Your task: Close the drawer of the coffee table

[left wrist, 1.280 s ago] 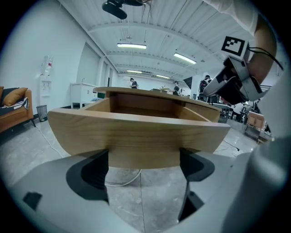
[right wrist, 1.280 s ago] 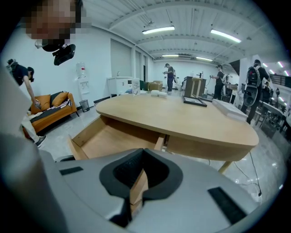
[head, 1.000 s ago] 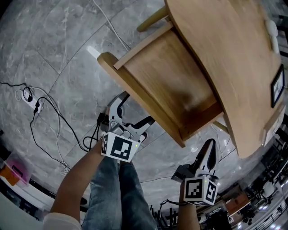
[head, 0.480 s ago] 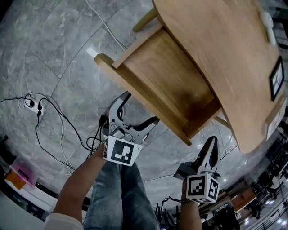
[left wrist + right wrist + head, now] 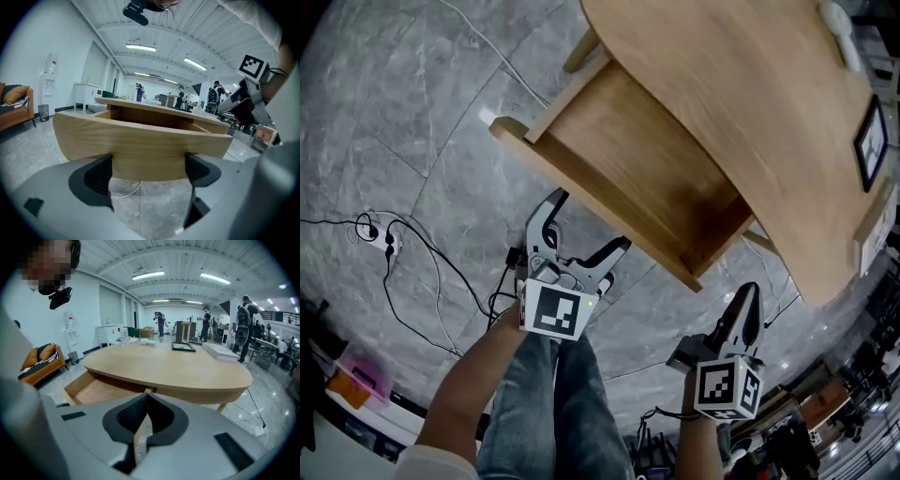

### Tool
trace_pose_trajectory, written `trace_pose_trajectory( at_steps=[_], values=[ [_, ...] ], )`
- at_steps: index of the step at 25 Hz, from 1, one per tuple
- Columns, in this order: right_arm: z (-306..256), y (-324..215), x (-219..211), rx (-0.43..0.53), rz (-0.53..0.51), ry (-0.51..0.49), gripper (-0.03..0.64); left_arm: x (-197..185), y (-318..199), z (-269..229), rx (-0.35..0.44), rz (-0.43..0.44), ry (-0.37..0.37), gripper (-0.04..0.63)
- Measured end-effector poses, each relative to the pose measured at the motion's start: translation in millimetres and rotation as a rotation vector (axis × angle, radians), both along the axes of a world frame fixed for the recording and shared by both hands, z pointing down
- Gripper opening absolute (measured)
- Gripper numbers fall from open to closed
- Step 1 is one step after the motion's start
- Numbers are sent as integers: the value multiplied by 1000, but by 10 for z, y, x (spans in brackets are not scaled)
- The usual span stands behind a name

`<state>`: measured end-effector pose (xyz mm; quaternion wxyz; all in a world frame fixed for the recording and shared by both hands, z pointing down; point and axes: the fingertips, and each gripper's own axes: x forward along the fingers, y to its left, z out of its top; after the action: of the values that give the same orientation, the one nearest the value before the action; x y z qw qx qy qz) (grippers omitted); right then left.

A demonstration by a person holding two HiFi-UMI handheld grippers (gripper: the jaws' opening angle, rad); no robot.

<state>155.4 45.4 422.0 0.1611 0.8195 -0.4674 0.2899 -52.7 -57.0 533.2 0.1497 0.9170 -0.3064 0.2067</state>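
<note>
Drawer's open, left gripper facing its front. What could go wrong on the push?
1. The left gripper, open, faces the drawer front low, at its bottom edge; a push may slip under the panel instead of driving it.
2. The right gripper, shut, hangs near the right corner of the drawer and the edge of the table top; it could get bumped or pinched as the drawer slides in.

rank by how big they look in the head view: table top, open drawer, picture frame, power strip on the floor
table top
open drawer
picture frame
power strip (farther from the camera, so its true size is unsure)
</note>
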Motion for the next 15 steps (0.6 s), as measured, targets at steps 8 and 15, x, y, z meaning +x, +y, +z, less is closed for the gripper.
trace_pose_trajectory(
  at_steps=[8,15],
  values=[
    [3,99,48,-9,31,-2,0,1,-13,-2,-10,9,-23,487],
    [-34,189,20,1,56,-3,0,49,-79,-24,-4,14,-22,486]
  ],
)
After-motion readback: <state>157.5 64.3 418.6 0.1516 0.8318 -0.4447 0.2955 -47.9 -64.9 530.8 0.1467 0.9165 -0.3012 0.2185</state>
